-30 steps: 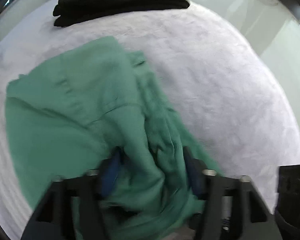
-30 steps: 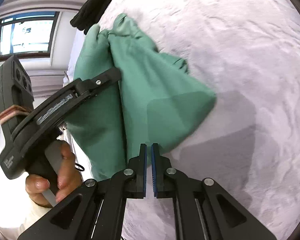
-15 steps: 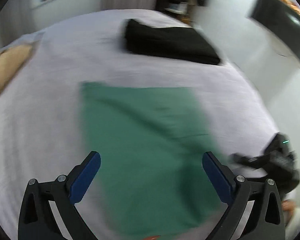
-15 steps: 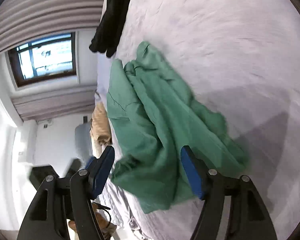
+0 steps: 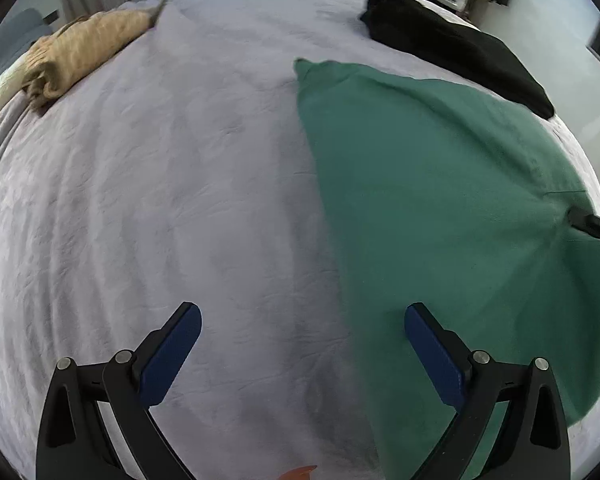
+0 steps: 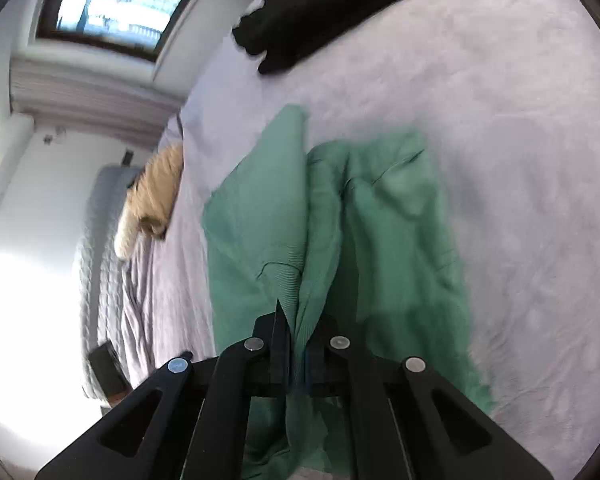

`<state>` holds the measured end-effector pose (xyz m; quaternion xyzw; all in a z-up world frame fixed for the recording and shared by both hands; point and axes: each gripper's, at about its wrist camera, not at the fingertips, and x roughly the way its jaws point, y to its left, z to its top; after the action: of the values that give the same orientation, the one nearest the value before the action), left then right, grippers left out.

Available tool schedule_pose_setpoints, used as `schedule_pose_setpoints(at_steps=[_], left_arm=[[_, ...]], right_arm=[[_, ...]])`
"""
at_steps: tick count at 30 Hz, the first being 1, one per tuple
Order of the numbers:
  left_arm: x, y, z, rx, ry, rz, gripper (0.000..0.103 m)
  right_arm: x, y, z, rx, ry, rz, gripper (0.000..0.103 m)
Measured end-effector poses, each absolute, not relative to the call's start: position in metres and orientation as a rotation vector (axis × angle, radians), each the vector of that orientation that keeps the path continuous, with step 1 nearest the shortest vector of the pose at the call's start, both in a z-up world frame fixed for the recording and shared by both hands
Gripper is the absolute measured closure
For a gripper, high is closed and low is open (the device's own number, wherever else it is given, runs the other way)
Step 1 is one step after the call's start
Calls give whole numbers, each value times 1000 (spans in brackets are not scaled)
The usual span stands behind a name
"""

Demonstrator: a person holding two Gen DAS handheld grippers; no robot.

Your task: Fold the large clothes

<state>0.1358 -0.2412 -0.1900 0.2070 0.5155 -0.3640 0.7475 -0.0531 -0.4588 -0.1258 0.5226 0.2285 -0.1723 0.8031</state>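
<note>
Green garment, soft knit with a ribbed hem, lies rumpled on the bed, stretching ahead of the right tongs, which are clamped tight on a bunched fold of its ribbed edge. Left tongs gape wide, holding nothing, with the cloth under the right-hand blue pad. Far beyond lie a folded black garment and a tan knit bundle.

right gripper clamps green garment (ribbed edge) | bed | black clothes
</note>
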Motion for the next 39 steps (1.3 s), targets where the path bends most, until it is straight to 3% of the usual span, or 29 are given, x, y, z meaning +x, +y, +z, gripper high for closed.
schedule_pose_setpoints(at_steps=[4, 7, 9, 11, 16, 17, 18, 23, 27, 29, 35, 39], left_arm=[[126, -257, -200, 482, 1138, -807, 1], [125, -251, -192, 482, 1125, -804, 1], [125, -244, -187, 493, 1127, -795, 1], [123, -233, -180, 494, 1125, -781, 1], [135, -227, -181, 482, 1154, -760, 1], [135, -228, -181, 490, 1152, -758, 1], [132, -228, -178, 491, 1149, -763, 1], [118, -224, -172, 513, 1101, -794, 1], [113, -218, -206, 589, 1171, -747, 1], [112, -212, -223, 639, 1213, -706, 1], [118, -191, -205, 566, 1208, -675, 1], [119, -196, -177, 512, 1161, -710, 1]], right_arm=[[-80, -467, -171, 1245, 596, -469, 94], [-100, -452, -153, 1190, 578, -487, 82], [-111, -440, -133, 1119, 569, -467, 57], [-117, -423, -110, 1054, 549, -394, 44], [-80, -399, -116, 975, 735, -300, 44], [-67, -394, -122, 931, 815, -346, 60], [-62, -391, -124, 921, 841, -357, 99], [-99, -377, -108, 923, 705, -431, 99], [-125, -379, -175, 1002, 836, -553, 101], [-138, -380, -204, 1088, 814, -555, 101], [-149, -370, -184, 1076, 786, -582, 101], [-167, -374, -159, 1066, 745, -677, 93]])
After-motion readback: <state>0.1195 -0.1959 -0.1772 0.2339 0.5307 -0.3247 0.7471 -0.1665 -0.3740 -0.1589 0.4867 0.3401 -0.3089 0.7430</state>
